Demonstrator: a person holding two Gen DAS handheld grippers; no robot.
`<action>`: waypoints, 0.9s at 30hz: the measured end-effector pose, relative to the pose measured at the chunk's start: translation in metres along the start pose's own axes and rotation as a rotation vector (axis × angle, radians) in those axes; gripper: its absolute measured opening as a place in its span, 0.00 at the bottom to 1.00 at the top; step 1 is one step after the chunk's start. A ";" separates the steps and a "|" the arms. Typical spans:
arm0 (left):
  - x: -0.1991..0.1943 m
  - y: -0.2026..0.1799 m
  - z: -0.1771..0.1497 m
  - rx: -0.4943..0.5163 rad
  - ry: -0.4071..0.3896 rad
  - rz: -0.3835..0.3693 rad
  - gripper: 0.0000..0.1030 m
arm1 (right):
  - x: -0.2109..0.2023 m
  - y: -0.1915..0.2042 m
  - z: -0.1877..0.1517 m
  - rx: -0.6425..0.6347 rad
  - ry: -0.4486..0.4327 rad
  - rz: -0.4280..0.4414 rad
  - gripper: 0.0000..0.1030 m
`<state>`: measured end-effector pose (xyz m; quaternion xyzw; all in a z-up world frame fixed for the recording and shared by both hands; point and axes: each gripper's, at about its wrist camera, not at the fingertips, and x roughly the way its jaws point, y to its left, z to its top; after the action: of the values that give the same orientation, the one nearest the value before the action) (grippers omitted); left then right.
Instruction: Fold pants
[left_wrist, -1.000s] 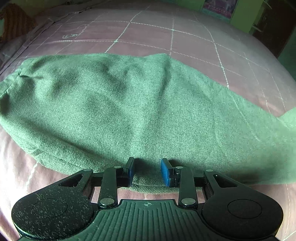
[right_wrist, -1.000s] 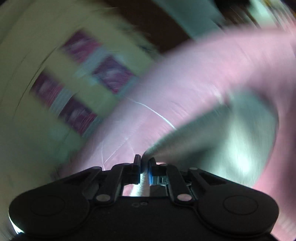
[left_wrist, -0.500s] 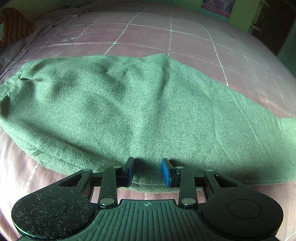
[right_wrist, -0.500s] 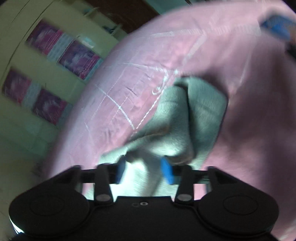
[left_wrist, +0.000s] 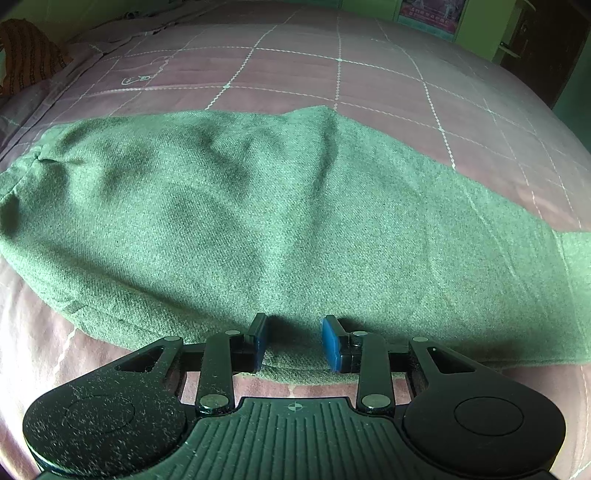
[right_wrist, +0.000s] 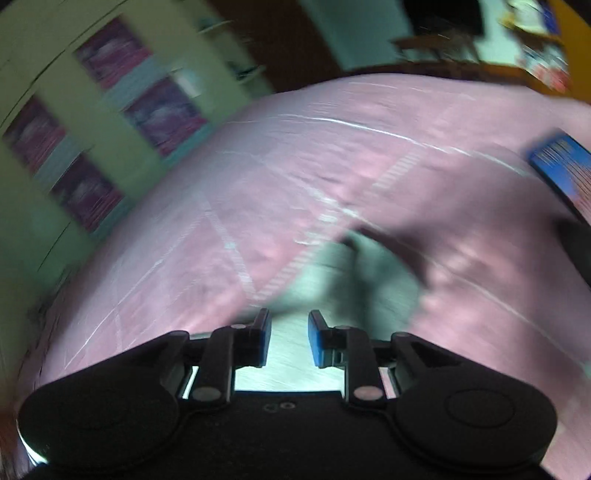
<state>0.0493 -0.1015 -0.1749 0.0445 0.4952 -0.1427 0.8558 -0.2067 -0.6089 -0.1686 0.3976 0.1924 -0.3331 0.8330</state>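
Green woven pants (left_wrist: 280, 221) lie spread across the pink checked bedspread (left_wrist: 332, 66), and the left gripper (left_wrist: 293, 341) sits at their near hem with its blue pads (left_wrist: 330, 343) a moderate gap apart, cloth lying between them but neither pad pressing on it. In the blurred right wrist view the right gripper (right_wrist: 290, 341) stands over the pale end of the pants (right_wrist: 354, 280), its jaws having just been closing, narrowly parted and released, fabric under the gap, not pinched.
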 end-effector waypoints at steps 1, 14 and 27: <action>0.000 -0.001 0.000 0.004 0.000 0.001 0.33 | -0.010 -0.009 -0.006 0.018 -0.001 0.003 0.22; 0.000 -0.002 0.000 -0.006 -0.001 -0.004 0.40 | -0.002 -0.042 -0.028 0.314 0.097 0.123 0.29; 0.001 -0.003 -0.001 0.002 0.000 0.001 0.42 | 0.012 -0.028 -0.022 0.311 -0.038 0.251 0.19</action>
<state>0.0485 -0.1050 -0.1762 0.0458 0.4949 -0.1430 0.8559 -0.2191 -0.6094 -0.2042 0.5359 0.0718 -0.2600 0.8000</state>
